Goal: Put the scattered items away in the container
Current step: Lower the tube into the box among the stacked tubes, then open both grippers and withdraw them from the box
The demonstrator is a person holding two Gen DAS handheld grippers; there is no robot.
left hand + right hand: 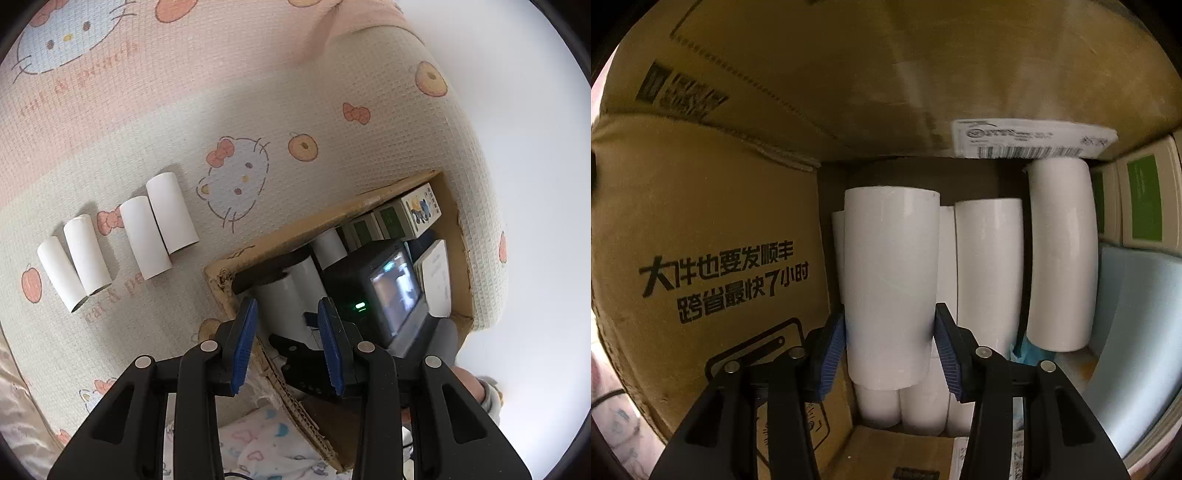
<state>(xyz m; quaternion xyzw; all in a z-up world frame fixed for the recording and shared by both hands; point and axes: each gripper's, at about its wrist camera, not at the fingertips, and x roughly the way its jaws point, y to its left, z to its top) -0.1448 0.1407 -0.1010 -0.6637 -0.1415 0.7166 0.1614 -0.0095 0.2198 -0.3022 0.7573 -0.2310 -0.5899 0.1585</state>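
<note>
Several white paper rolls (146, 238) lie side by side on the cartoon-print mat (258, 110) at the left of the left wrist view. My left gripper (288, 347) hovers open above the near corner of the cardboard box (295, 225), with nothing between its blue pads (243, 347). Down inside the box (701, 221), my right gripper (890, 350) is shut on a white roll (890, 277), pads pressing both its sides. More white rolls (990, 269) lie beneath and beside it. The right-hand device's lit screen (391, 295) shows inside the box.
Small green-labelled boxes (1143, 199) and a cartoon-print carton (423, 208) fill the box's far end. A pale blue flat item (1126, 332) leans at its right side. White floor (517, 147) lies beyond the mat's edge. Patterned cloth (266, 443) is near the box.
</note>
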